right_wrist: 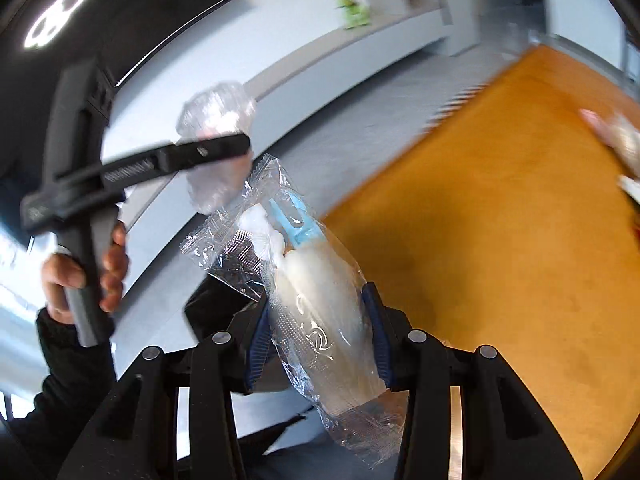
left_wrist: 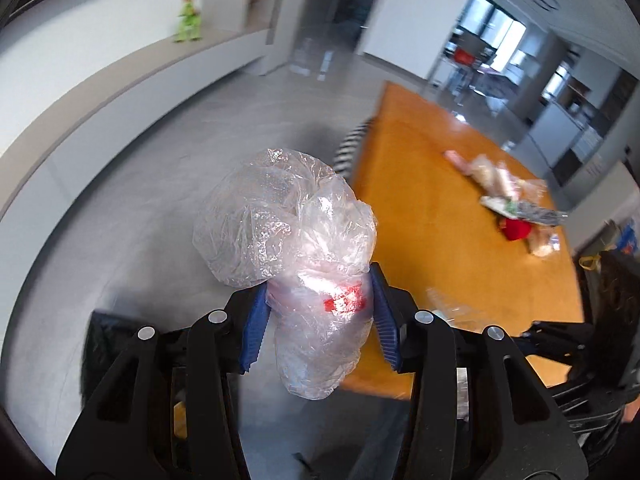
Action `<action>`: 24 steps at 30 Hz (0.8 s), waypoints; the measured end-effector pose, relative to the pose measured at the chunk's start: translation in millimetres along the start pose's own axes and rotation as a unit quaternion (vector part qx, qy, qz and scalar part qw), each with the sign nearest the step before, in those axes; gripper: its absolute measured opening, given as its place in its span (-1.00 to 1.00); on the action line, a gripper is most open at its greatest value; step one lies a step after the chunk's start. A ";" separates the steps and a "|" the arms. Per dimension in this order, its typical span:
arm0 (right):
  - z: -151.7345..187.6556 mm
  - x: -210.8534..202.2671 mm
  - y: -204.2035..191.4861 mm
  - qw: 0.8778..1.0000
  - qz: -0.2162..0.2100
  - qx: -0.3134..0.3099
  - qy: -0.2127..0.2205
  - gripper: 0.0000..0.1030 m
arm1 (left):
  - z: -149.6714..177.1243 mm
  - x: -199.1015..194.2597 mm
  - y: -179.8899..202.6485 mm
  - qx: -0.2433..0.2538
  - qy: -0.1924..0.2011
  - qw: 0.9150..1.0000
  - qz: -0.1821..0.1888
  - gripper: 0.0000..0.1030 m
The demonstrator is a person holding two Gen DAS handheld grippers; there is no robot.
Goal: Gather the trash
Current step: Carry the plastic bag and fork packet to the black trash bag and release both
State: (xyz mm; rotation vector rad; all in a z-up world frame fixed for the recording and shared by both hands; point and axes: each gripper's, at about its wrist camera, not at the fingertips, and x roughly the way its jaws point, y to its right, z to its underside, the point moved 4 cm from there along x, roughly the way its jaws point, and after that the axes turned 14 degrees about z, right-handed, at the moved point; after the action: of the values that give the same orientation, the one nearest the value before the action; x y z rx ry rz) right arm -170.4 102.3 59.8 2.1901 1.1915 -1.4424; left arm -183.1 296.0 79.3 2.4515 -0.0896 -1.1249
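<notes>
Both tongs were clamped on rubbish: the left tongs [left_wrist: 320, 320] gripped a crumpled clear plastic bag with a red mark [left_wrist: 296, 236], and the right tongs [right_wrist: 318, 332] pinched a clear plastic wrapper holding white and pale-blue pieces [right_wrist: 304, 288]. Beyond them, more mixed wrappers and a red scrap [left_wrist: 516, 208] lay on the orange wooden worktop [left_wrist: 432, 216]. Farthest off, a green toy figure [left_wrist: 188, 20] stood on a ledge.

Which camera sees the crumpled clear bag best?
The left wrist view: the crumpled clear bag fills the middle, sharp, pinched in the left gripper. The right wrist view shows it small, blurred, partly behind that gripper.
</notes>
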 end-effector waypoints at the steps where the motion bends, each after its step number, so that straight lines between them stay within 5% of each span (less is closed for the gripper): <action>1: -0.7 5.0 -13.9 1.000 -0.009 -0.010 -0.003 -0.12 | 12.4 -10.4 -18.2 -0.014 0.003 1.000 -0.015 -0.09; 6: -2.4 39.1 -95.9 0.996 -0.056 -0.069 -0.031 -0.12 | 71.0 -59.8 -104.3 -0.098 0.026 0.992 -0.070 -0.09; 11: -0.6 87.2 -186.9 0.985 -0.089 -0.127 -0.071 -0.11 | 132.4 -99.5 -177.9 -0.187 0.040 0.975 -0.117 -0.09; 13: -6.2 103.9 -208.1 0.985 -0.102 -0.120 -0.070 0.05 | 155.3 -113.9 -204.0 -0.219 0.047 0.964 -0.140 -0.09; 14: -7.8 108.2 -218.2 0.986 -0.107 -0.112 -0.067 0.33 | 162.8 -118.9 -212.6 -0.231 0.052 0.961 -0.144 0.05; 16: -6.7 118.9 -238.0 0.987 -0.097 -0.106 -0.074 0.59 | 177.7 -124.8 -230.0 -0.259 0.046 0.952 -0.158 0.83; 19: -14.0 138.7 -245.0 0.987 -0.089 -0.106 -0.086 0.59 | 188.4 -132.6 -244.7 -0.281 0.056 0.940 -0.187 0.88; 24: -9.4 128.6 -250.9 0.987 -0.080 -0.114 -0.079 0.59 | 188.9 -129.2 -252.4 -0.305 0.060 0.935 -0.174 0.88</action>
State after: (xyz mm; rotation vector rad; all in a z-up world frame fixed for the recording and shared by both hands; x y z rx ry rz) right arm -329.9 328.8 7.1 1.8298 1.4237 -1.4302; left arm -438.8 485.5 -42.5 1.9957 0.6586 -0.9466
